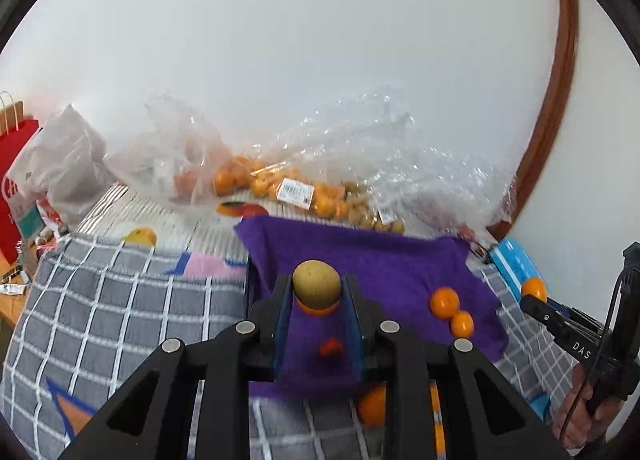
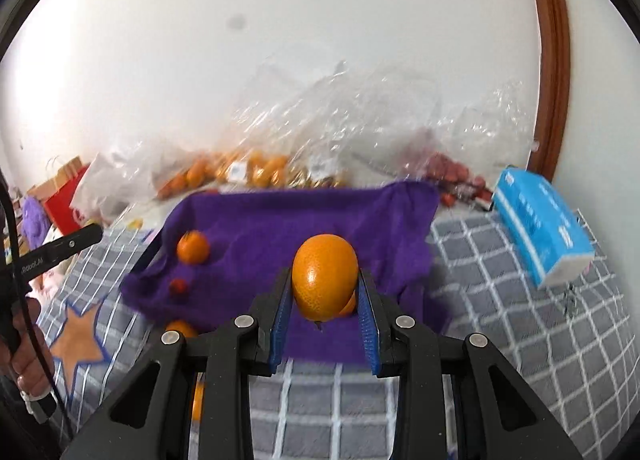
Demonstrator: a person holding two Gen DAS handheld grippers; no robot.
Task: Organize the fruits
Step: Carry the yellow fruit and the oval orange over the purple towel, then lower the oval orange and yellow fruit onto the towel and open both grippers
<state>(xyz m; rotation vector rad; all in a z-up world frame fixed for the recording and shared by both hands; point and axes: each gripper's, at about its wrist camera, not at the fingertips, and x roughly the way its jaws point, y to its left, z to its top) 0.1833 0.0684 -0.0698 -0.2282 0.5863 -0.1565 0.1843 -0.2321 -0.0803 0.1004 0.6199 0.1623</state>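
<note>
My left gripper (image 1: 317, 288) is shut on a yellow-brown speckled pear (image 1: 316, 283) and holds it above the purple cloth (image 1: 380, 260). An orange fruit (image 1: 318, 309) shows just under the pear. Two small oranges (image 1: 445, 302) and a small red fruit (image 1: 331, 348) lie on the cloth. My right gripper (image 2: 325, 292) is shut on a large orange (image 2: 324, 276) over the same purple cloth (image 2: 280, 228), with another orange (image 2: 349, 305) behind it. An orange (image 2: 193, 247) and a red fruit (image 2: 178, 286) lie on the cloth's left part.
Clear plastic bags of oranges (image 1: 276, 180) and other fruit lie at the back by the wall. A blue tissue pack (image 2: 540, 224) lies right of the cloth. A red paper bag (image 1: 16, 180) stands far left. Loose oranges (image 1: 372, 406) lie on the grey checked blanket (image 1: 120, 300).
</note>
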